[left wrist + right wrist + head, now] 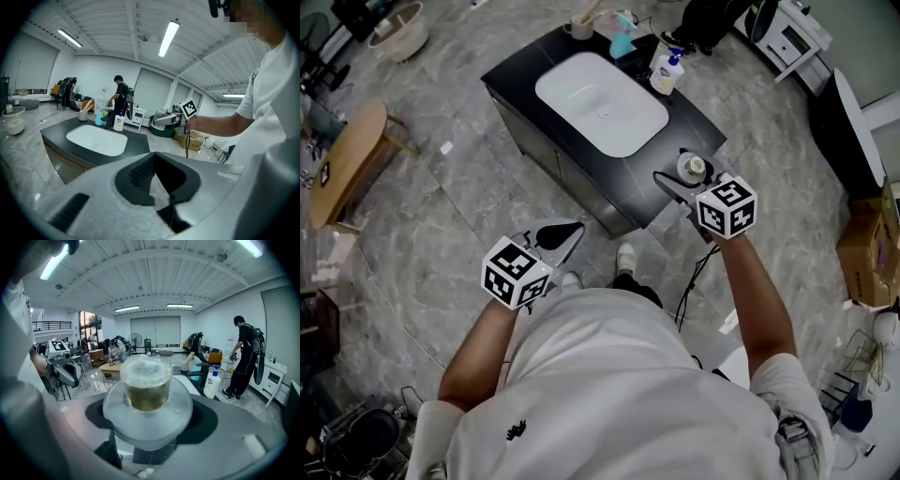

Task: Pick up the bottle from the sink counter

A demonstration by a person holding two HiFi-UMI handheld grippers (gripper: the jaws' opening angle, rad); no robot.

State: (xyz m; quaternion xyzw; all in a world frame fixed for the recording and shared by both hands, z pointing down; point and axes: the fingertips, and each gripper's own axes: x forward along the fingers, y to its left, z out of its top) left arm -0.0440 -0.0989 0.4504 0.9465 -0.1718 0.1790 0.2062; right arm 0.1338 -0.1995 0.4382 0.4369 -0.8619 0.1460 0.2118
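Note:
A small clear frosted bottle [147, 399] with an olive-gold cap sits between the jaws of my right gripper [684, 174], which is shut on its round body. In the head view the bottle [692, 168] is over the right front corner of the black sink counter [525, 70]; whether it touches the top I cannot tell. My left gripper [559, 234] hangs lower and to the left, in front of the counter over the floor. Its jaws meet at the tips with nothing between them.
The white basin [600, 101] fills the counter's middle. A white pump soap bottle [667, 73], a teal container [623, 42] and a cup [580, 26] stand at the back. A person [243, 357] stands behind the counter. A wooden table [347, 159] is left, a cardboard box [867, 248] right.

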